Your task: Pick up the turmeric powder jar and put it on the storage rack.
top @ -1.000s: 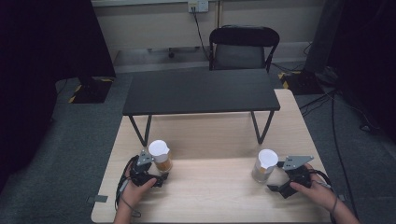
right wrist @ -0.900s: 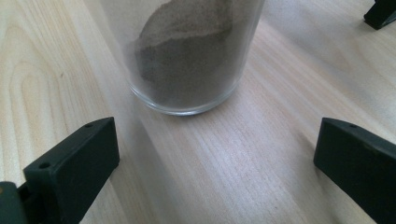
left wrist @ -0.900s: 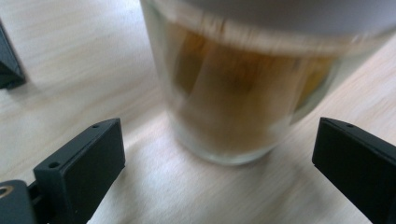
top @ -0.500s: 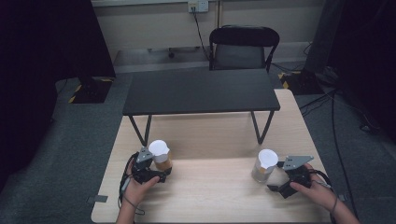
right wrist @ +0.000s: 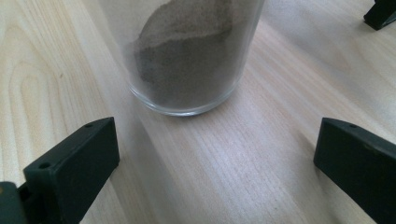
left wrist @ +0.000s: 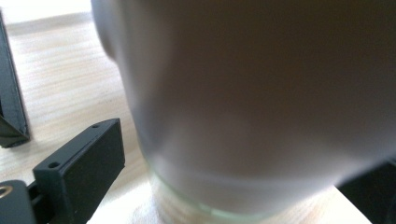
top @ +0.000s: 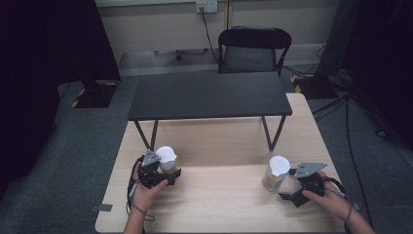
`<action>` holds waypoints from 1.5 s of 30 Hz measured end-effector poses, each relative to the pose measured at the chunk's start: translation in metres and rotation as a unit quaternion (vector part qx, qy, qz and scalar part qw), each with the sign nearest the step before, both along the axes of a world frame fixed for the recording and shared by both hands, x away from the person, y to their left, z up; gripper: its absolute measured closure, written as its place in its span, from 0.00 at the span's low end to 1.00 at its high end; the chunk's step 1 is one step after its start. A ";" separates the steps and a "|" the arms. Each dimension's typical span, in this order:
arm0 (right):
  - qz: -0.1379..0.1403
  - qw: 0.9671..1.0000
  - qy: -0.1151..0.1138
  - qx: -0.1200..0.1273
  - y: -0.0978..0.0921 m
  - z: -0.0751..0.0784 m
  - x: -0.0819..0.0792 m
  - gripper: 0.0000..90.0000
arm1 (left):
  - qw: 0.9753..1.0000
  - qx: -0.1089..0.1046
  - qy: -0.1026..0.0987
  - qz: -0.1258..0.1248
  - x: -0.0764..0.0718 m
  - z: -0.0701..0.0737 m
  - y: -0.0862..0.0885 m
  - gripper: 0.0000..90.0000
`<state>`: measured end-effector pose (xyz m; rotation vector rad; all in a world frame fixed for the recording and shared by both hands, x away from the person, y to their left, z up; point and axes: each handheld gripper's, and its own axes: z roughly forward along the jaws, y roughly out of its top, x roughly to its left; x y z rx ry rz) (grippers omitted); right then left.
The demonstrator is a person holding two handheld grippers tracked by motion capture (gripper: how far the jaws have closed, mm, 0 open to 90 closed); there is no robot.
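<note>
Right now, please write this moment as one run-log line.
left gripper: open around left jar | right gripper: open, short of right jar | both jars upright

No text, label or number can be read anywhere.

Left black two-fingered handheld gripper [top: 168,176]: grey three-cornered plate on top, black cable trailing. Right black gripper [top: 287,187]: same plate, looped cable. Fingers [right wrist: 70,165] blocky matte black, small screw holes.

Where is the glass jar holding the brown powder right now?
In the high view the glass jar stands on the wooden table, right side, just ahead of the open right hand-held gripper.
</note>
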<state>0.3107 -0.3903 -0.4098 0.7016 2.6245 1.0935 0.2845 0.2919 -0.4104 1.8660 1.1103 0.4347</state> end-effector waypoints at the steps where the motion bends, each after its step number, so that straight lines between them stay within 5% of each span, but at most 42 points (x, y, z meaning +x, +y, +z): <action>1: 0.000 1.000 0.000 0.000 0.000 0.000 0.000 0.00 | 1.000 0.000 0.000 0.002 0.000 0.000 -0.001 0.03; 15: 0.001 1.000 -0.001 0.000 0.000 0.000 0.000 0.00 | 1.000 -0.018 -0.007 0.013 -0.001 0.003 -0.003 0.14; 28: 0.000 1.000 -0.001 0.000 0.000 0.000 0.000 0.00 | 1.000 -0.008 -0.023 0.005 -0.002 0.004 -0.003 0.30; 45: 0.000 1.000 -0.001 0.000 0.000 0.000 0.000 0.00 | 1.000 0.008 -0.025 0.006 -0.003 0.009 -0.008 0.32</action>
